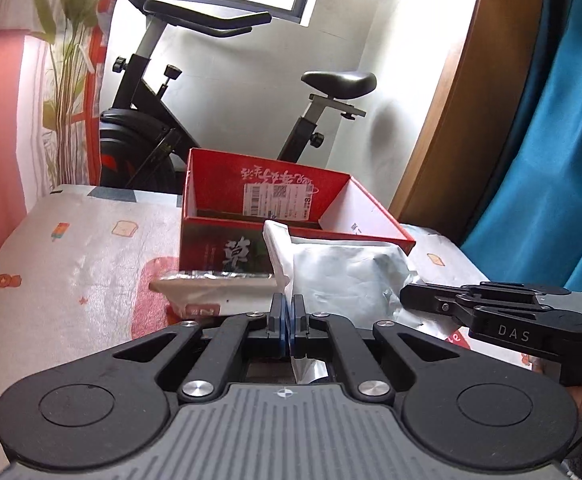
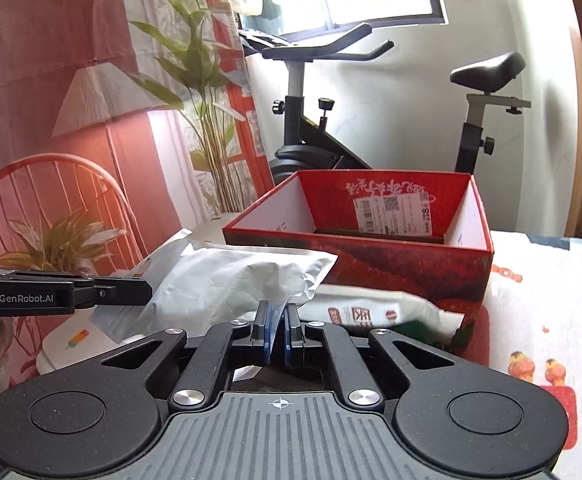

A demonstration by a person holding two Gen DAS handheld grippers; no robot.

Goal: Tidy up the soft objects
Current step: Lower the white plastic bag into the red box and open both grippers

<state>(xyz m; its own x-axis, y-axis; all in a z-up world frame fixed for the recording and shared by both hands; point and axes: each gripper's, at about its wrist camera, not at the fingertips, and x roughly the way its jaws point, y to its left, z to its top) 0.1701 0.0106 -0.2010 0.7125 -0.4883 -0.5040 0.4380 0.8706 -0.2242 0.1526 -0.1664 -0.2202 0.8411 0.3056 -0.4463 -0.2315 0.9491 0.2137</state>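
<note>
Left tongs (image 1: 288,322) and right tongs (image 2: 277,326) each pinching the silver pouch (image 1: 343,280), red box (image 1: 291,216) behind on patterned bed (image 1: 71,264)

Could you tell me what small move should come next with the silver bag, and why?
Probably carry the silver bag forward over the red box. Both the left gripper and right gripper are shut on its edges, it hangs just short of the box's near wall, and the box is open and looks empty.

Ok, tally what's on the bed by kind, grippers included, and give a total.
Silver pouch, pinched by both grippers: 1
White packet lying under it: 1
Red box, open: 1
Grippers, left gripper and right gripper: 2
Total: 5
</note>
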